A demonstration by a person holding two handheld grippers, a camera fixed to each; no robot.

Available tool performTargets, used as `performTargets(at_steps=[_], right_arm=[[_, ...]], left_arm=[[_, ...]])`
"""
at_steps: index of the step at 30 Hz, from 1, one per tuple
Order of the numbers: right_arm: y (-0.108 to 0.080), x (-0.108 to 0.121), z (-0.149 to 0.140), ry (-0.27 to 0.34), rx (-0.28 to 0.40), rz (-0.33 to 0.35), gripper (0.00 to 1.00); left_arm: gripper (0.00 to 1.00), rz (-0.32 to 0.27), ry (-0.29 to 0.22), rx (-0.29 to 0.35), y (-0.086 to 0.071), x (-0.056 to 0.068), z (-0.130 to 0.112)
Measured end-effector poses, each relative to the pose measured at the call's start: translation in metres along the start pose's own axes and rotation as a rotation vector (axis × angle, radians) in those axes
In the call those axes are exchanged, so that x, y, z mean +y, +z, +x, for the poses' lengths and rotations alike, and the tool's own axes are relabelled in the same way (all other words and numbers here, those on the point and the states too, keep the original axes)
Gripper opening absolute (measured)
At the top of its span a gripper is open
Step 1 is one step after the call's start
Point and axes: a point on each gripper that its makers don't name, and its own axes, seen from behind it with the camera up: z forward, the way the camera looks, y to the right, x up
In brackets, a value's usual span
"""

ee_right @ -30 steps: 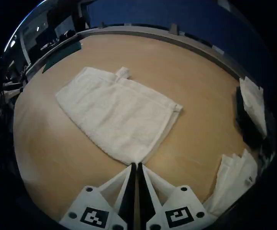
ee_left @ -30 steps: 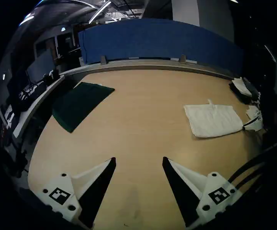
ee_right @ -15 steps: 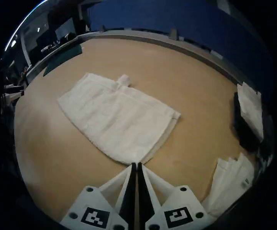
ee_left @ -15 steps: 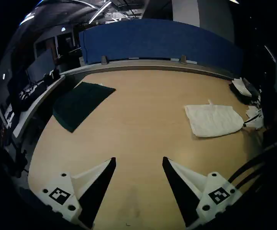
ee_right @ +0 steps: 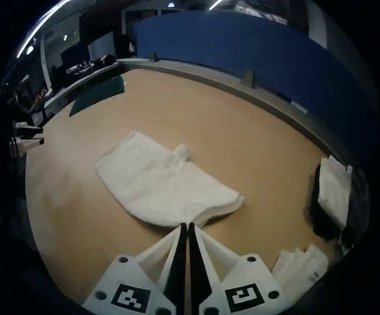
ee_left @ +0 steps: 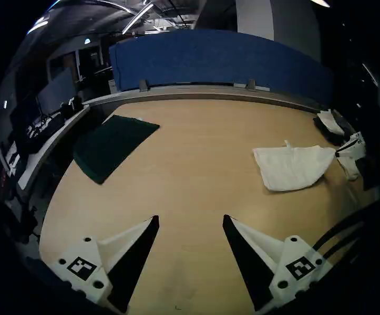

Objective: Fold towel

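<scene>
**Towel corner pinched in the right tool, left tool idle**

Left gripper view: the left tool (ee_left: 190, 220) is held spread wide and empty above a bare stretch of the worktop (ee_left: 200, 157). The towel (ee_left: 289, 167) lies well apart to the right. One of its corners is drawn up to a point where the right tool (ee_left: 348, 153) meets it. A dark green cloth (ee_left: 111, 144) lies well apart on the other side and plays no part.

Right gripper view: the right tool (ee_right: 185, 227) is pressed together, and the near corner of the towel (ee_right: 158, 184) is pinched between its fingertips. The towel appears to be doubled already, since layered edges are seen at its right end. A small loop (ee_right: 181, 152) sticks out at the far edge. Folded cloths (ee_right: 332, 190) are stacked near the right rim.

The step in hand is judged to be carrying the pinched corner across for a further fold. Every layer should be caught in the pinch, or the lower one will be left behind. The corner is best lifted low and carried straight toward the opposite edge. The second near corner could be taken by the left tool, so that the fold line is kept straight and the edges are matched before release.
</scene>
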Motion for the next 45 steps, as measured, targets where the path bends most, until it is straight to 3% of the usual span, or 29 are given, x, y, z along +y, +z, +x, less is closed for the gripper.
performTargets(at_steps=[6,18,24,30,36,41,45], right_arm=[[0.000,-0.010,0.031,-0.029,0.036,0.014,0.03],[0.004,-0.021,0.047,-0.068,0.028,0.030,0.03],[0.013,-0.043,0.064,-0.118,0.029,0.060,0.03],[0.036,-0.084,0.085,-0.192,0.024,0.123,0.03],[0.072,-0.136,0.095,-0.267,-0.002,0.201,0.02],[0.103,-0.171,0.087,-0.291,-0.046,0.255,0.03],[0.122,-0.185,0.072,-0.285,-0.091,0.276,0.03]], left_arm=[[0.90,-0.003,-0.001,0.006,-0.002,-0.002,0.001],[0.90,-0.003,-0.013,0.016,-0.007,-0.010,0.001],[0.90,0.008,-0.018,0.022,-0.011,-0.019,-0.001],[0.90,0.027,-0.025,0.039,-0.018,-0.033,-0.002],[0.90,0.048,-0.062,0.047,-0.027,-0.047,-0.009],[0.90,0.065,-0.089,0.050,-0.033,-0.055,-0.017],[0.90,0.068,-0.099,0.050,-0.035,-0.056,-0.024]])
